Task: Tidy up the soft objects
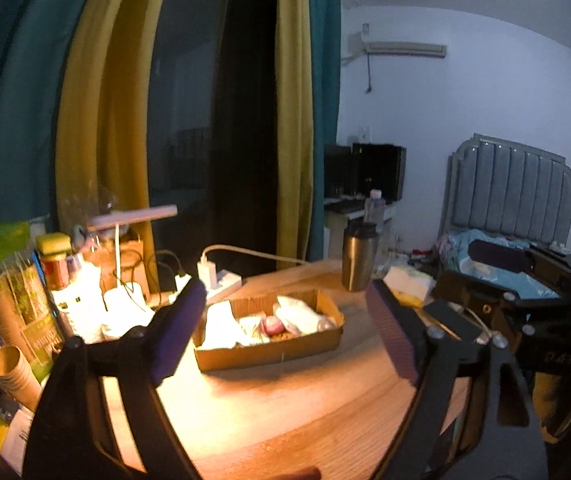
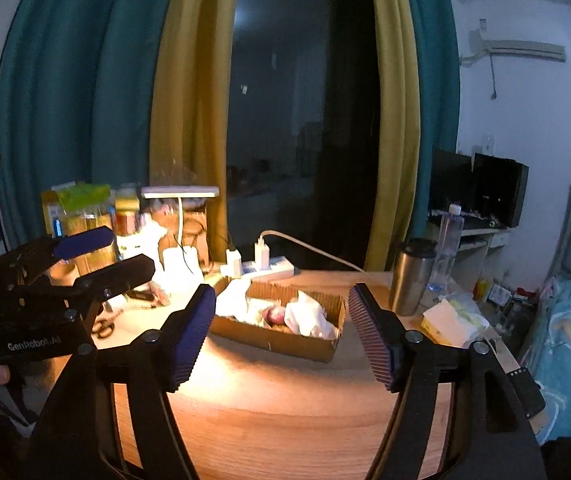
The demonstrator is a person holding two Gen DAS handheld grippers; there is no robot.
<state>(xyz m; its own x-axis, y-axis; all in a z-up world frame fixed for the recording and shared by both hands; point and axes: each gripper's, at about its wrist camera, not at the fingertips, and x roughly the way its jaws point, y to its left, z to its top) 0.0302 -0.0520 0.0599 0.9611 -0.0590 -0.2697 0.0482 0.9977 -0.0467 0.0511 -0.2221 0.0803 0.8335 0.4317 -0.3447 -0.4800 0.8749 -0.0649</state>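
Cardboard box (image 1: 269,350) on wooden table (image 1: 285,412), holding white soft bundles (image 1: 301,314) and pink item (image 1: 272,325), identity unclear. Left gripper (image 1: 285,330) jaws apart, empty, short of box. Right gripper (image 2: 281,330) likewise spread, empty. Only right view shows scissors (image 2: 103,328); only left view shows bed headboard (image 1: 513,188) whole.

We see both grippers, left gripper (image 1: 285,330) and right gripper (image 2: 281,334): black frames, silver screws, ribbed purple-blue pads (image 2: 189,336), white "GenRobot.AI" marking (image 2: 33,345).
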